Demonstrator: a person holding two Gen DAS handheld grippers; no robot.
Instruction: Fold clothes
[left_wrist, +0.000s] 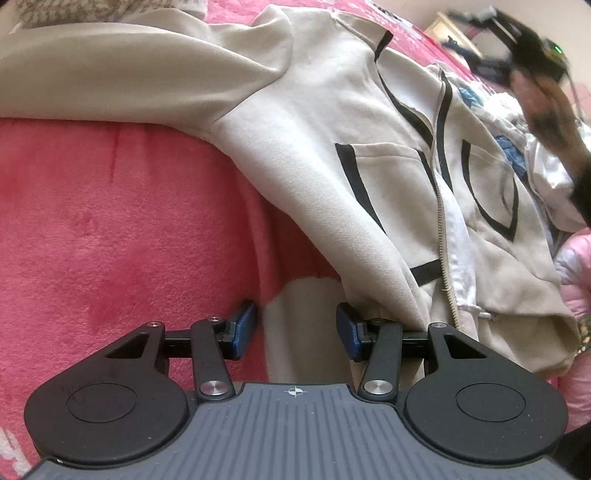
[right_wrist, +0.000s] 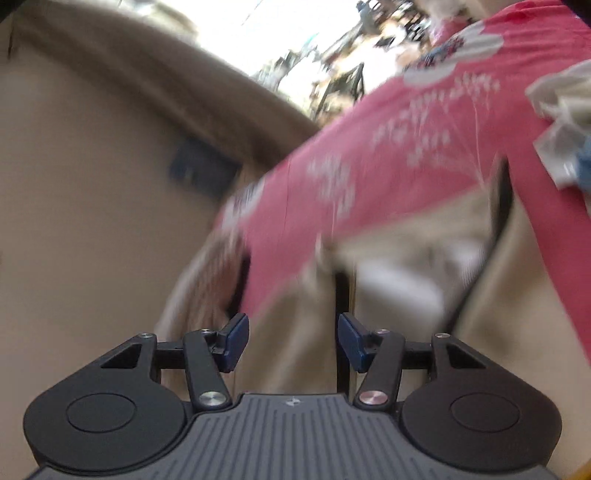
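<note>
jaws stand apart on both tools above a cream zip-up hoodie (left_wrist: 332, 155) spread on a pink fleece blanket (left_wrist: 110, 221). the left gripper (left_wrist: 297, 330) hangs over the garment's lower corner, its blue pads (left_wrist: 245, 328) roughly half open with nothing pressed between them; a pale patch of the blanket's print shows through the gap, and the hoodie's hem lies just beside the right-hand pad, though contact cannot be made out. the hoodie lies face up, zip partly undone, black trim on its pockets and front, one sleeve stretched out across the blanket. at the far edge of that view a person's hand (left_wrist: 546, 110) carries the other tool, blurred. the right gripper (right_wrist: 293, 341), seen in its own smeared view, is likewise parted and empty, with cream cloth (right_wrist: 303, 332) and a dark strip of trim beneath it and the blanket's white flower print (right_wrist: 436, 129) beyond. a small cross-hair mark sits on the left tool's grey body; no writing or label can be read.
</note>
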